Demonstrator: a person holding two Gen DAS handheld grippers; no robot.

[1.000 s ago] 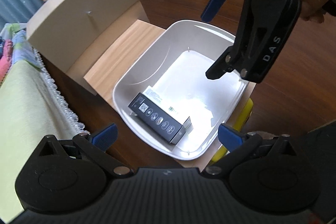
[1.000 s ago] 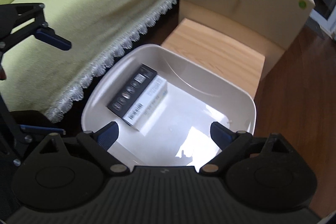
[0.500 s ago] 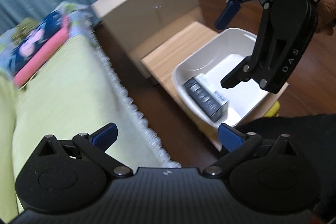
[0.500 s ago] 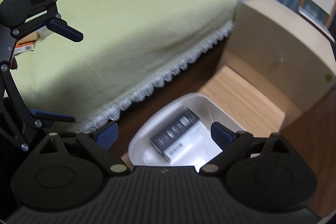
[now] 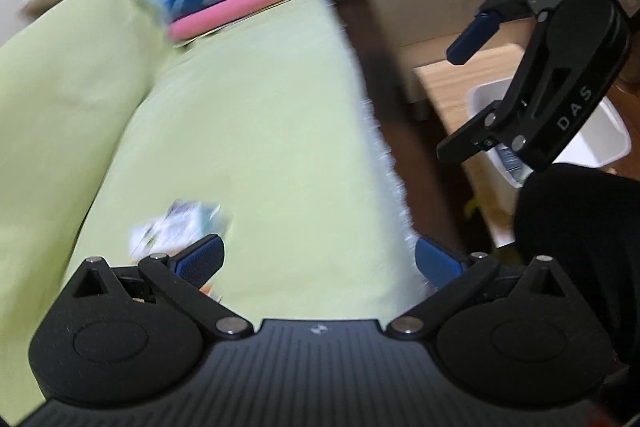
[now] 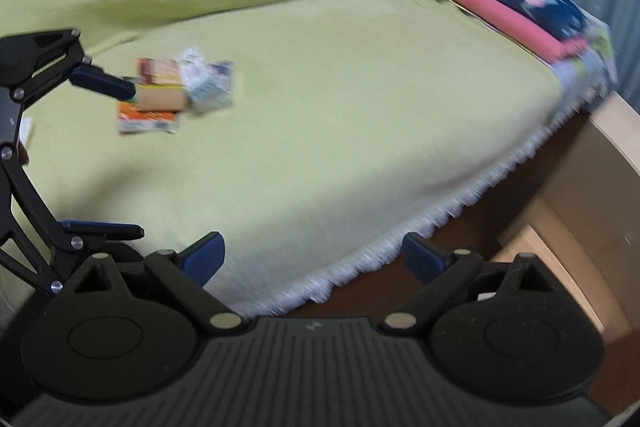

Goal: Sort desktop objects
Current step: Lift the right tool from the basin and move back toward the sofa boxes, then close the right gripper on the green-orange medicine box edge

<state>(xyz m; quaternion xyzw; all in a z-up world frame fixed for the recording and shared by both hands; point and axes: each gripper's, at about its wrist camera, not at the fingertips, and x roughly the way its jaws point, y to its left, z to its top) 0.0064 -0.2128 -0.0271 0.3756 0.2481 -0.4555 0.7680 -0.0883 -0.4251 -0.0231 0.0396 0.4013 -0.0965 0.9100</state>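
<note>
The left gripper [image 5: 318, 263] is held with its fingers spread and nothing between them, low over the green bed cover [image 6: 320, 115]. The right gripper [image 6: 314, 261] is also spread and empty. A small pile of packets [image 6: 176, 95] is seen on the cover, just beside the left gripper. The white bin [image 5: 592, 143] is placed on a wooden stool, well apart from the pile, and a dark box [image 5: 510, 161] is partly seen inside it. Both views are blurred, so the packets cannot be told apart. If one is pinched, a neighbour could be caught too, because they touch. The soft cover could be pinched as well. Folded cloths [image 6: 516, 7] lie at the far end, not in the way.
</note>
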